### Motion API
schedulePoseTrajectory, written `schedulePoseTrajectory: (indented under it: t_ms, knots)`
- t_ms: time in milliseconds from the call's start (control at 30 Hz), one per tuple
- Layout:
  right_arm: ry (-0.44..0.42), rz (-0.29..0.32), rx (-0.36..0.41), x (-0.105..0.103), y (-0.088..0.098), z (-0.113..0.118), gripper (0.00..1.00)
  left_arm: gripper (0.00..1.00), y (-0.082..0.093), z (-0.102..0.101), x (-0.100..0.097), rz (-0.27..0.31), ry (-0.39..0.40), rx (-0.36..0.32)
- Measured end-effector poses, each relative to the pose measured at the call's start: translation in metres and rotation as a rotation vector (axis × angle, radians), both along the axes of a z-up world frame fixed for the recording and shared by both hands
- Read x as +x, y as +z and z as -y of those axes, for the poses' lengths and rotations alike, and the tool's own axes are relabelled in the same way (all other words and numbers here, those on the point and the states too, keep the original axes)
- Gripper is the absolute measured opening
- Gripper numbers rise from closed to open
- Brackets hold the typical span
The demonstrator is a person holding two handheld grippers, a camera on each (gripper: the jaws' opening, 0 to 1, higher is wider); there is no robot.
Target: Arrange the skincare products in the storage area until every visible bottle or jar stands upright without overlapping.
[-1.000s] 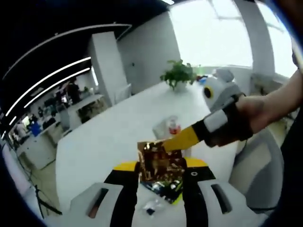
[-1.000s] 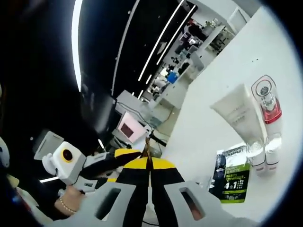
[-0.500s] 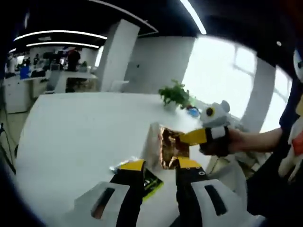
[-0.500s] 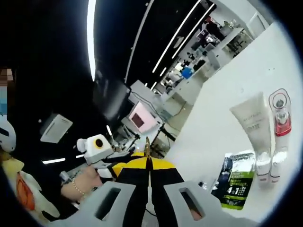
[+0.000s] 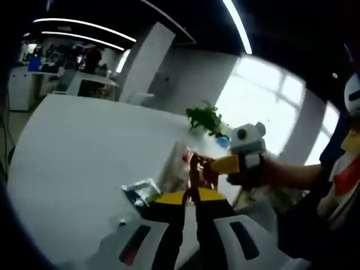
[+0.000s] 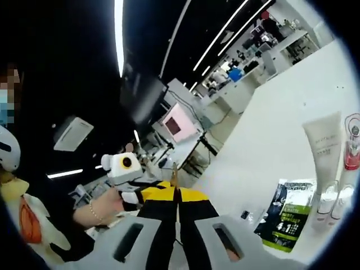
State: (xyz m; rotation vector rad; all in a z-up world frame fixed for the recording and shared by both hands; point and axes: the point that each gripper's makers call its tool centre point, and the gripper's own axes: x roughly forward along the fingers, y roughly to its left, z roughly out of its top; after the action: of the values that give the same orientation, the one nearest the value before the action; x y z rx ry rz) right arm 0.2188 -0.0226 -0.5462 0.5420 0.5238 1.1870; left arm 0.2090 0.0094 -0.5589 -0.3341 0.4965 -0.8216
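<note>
left gripper view: both grippers clamp one gold foil sachet (image 5: 198, 169)
left gripper (image 5: 189, 197) and right gripper (image 5: 209, 165) pinch it above white table (image 5: 73, 140).

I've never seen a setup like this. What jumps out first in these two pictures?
A shiny copper-gold foil sachet is pinched between both pairs of yellow-and-black tongs, the left tongs from below and the right tongs reaching in from the right, held by a person's hand. On the white table, in the right gripper view, a white squeeze tube and a red-banded clear bottle stand upside down beside a flat green-and-black packet.
</note>
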Motion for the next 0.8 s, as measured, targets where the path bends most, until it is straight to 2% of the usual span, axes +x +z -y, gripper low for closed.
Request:
schedulePoseTrajectory:
  t_ms: [67,200,267,433,567,633,700,800]
  knots:
    - [-0.007,0.042,-0.041,0.000,-0.006,0.002,0.01,0.06,-0.003,-0.001,-0.003,-0.040,0.024,-0.030]
    - [-0.026,0.100,-0.085,-0.005,-0.008,0.004,0.03,0.06,-0.002,0.009,-0.014,-0.055,0.061,-0.042]
    - [-0.029,0.114,-0.082,-0.009,-0.005,0.006,0.03,0.06,0.000,0.011,-0.017,-0.062,0.081,-0.055]
    - [-0.063,0.141,-0.104,-0.011,-0.002,0.013,0.07,0.06,0.004,-0.009,-0.012,-0.119,0.147,-0.213]
    - [-0.092,0.172,-0.093,-0.013,0.013,0.013,0.07,0.05,0.004,-0.013,-0.017,-0.113,0.142,-0.209]
    - [-0.097,0.219,-0.123,-0.013,0.020,0.010,0.08,0.05,0.008,-0.014,-0.021,-0.107,0.138,-0.216]
    - [-0.112,0.268,-0.202,-0.010,0.023,0.009,0.03,0.05,0.013,-0.018,-0.020,-0.096,0.143,-0.228]
    - [-0.083,0.364,-0.239,-0.013,0.043,0.000,0.03,0.06,0.022,-0.022,-0.022,-0.075,0.143,-0.245]
